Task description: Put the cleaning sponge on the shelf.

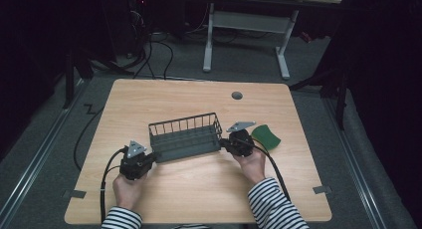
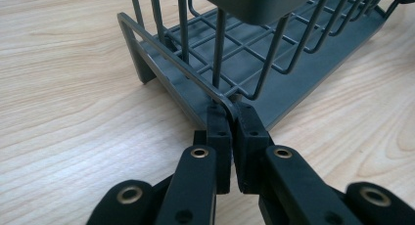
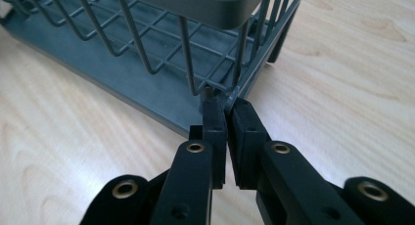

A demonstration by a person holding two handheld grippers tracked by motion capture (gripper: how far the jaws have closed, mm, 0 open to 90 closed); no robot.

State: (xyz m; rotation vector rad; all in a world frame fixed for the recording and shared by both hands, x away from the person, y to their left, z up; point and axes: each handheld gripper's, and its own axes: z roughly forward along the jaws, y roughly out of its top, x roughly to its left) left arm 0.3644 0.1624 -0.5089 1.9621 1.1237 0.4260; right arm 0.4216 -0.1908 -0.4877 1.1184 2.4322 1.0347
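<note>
Nowhere on the wire basket [image 1: 185, 135], the grippers or the table [image 1: 164, 97] is there any brand, label or writing that can be read.

Lying near the middle of the table, the basket is a long, low, dark grey rack with a flat base and a raised wire fence along its far side. Its long axis runs across the table from left to right, the right end set slightly farther from the person than the left. It stands upright on its base with the open top facing up.

At the basket's left end, the left gripper [image 1: 152, 159] has its jaws pinched narrow on the thin wire at the lower near corner [image 2: 229, 101], the pads pressing from both sides. At the right end, the right gripper [image 1: 222, 142] grips the matching corner wire [image 3: 227, 99] in the same tight way.

Just beyond the right gripper lies a green sponge [image 1: 265, 137], close to the basket's right end but apart from it. A small round grommet [image 1: 237, 95] sits near the far edge. Bare wood lies wide on the far side and the left of the basket, and a broad strip lies between it and the near edge, where both hands rest.
</note>
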